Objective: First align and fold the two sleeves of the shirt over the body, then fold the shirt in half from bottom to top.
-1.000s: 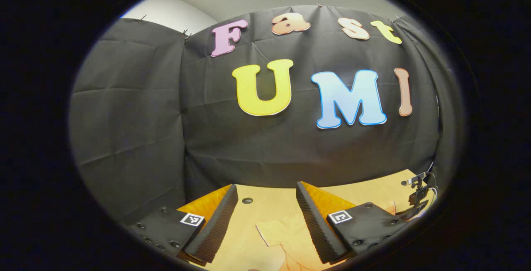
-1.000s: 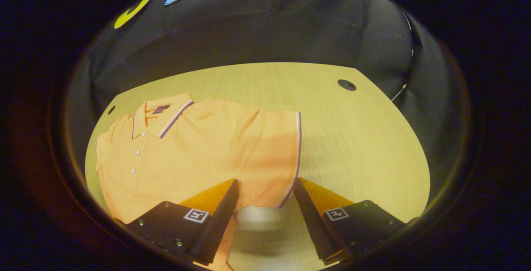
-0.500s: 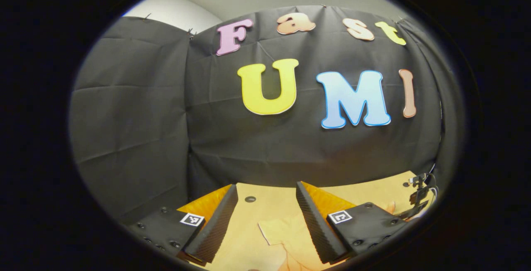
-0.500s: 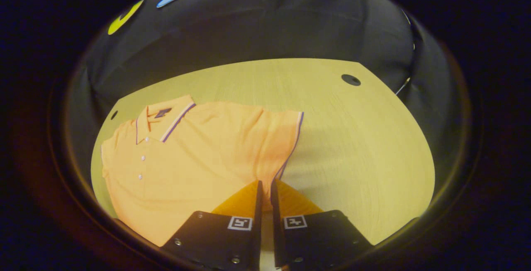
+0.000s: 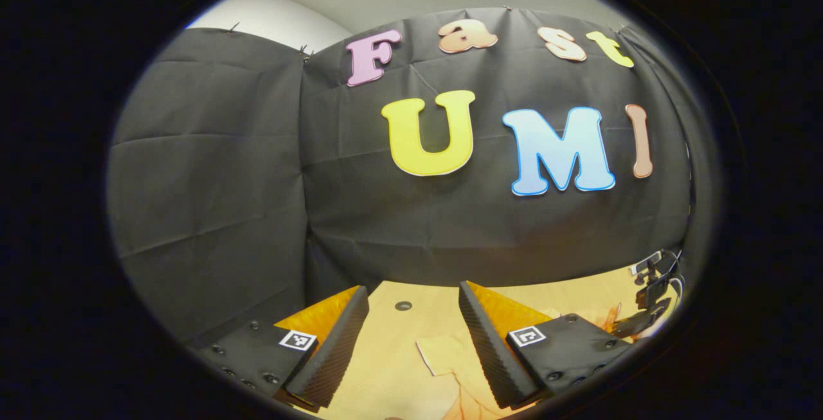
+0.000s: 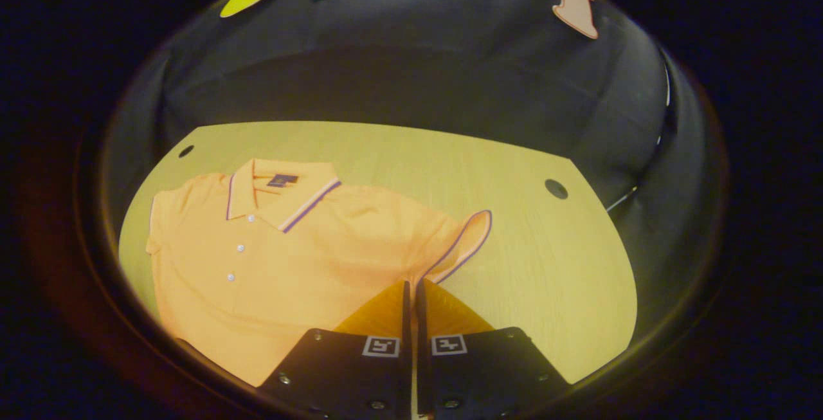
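Shirt (image 6: 270,265) lies on table (image 6: 546,259), seemingly left of centre.

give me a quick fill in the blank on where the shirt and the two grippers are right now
1. The right gripper is shut on the shirt's ____.
2. The left gripper has its fingers ____.
3. The orange shirt lies on the wooden ____.
4. The shirt's collar has purple and ____ stripes along its edge.

Missing words: sleeve; open; table; white
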`<state>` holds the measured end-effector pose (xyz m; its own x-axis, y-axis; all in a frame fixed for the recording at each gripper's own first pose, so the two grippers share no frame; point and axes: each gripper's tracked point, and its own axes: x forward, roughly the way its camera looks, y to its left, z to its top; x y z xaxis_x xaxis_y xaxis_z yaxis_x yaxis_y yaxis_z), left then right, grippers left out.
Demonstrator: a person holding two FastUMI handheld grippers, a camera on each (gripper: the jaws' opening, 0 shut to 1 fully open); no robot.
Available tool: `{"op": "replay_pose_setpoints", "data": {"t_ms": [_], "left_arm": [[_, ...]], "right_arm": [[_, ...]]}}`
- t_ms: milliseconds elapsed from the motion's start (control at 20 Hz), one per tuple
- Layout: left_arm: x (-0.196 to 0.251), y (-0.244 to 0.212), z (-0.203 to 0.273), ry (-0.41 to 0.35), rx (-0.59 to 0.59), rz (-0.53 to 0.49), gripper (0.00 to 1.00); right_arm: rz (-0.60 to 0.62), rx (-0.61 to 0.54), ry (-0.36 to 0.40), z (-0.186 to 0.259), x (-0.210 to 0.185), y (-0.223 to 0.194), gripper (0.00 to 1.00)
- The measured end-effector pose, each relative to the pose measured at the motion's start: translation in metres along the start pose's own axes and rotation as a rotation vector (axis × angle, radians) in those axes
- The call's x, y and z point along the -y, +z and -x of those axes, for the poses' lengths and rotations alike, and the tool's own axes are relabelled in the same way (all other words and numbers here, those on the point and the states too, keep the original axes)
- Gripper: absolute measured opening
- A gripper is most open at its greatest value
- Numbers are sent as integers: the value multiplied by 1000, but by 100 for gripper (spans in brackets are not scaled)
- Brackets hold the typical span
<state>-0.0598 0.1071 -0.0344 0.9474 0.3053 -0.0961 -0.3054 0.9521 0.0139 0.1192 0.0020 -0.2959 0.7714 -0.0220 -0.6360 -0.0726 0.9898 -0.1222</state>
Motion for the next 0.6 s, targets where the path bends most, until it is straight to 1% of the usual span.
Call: {"op": "replay_pose_setpoints", "data": {"t_ms": [150, 250, 450, 600], "left_arm": [[-10, -2, 7, 15, -4, 2, 94], [-20, -3, 14, 37, -1, -3, 94], [-49, -13, 28, 104, -15, 11, 94], [-72, -21, 41, 160, -30, 18, 95]], "right_arm": [[117, 60, 66, 7, -44, 25, 4], [199, 72, 119, 11, -80, 30, 4], [284, 55, 206, 9, -139, 17, 4], [351, 26, 226, 6, -160, 3, 4]]}}
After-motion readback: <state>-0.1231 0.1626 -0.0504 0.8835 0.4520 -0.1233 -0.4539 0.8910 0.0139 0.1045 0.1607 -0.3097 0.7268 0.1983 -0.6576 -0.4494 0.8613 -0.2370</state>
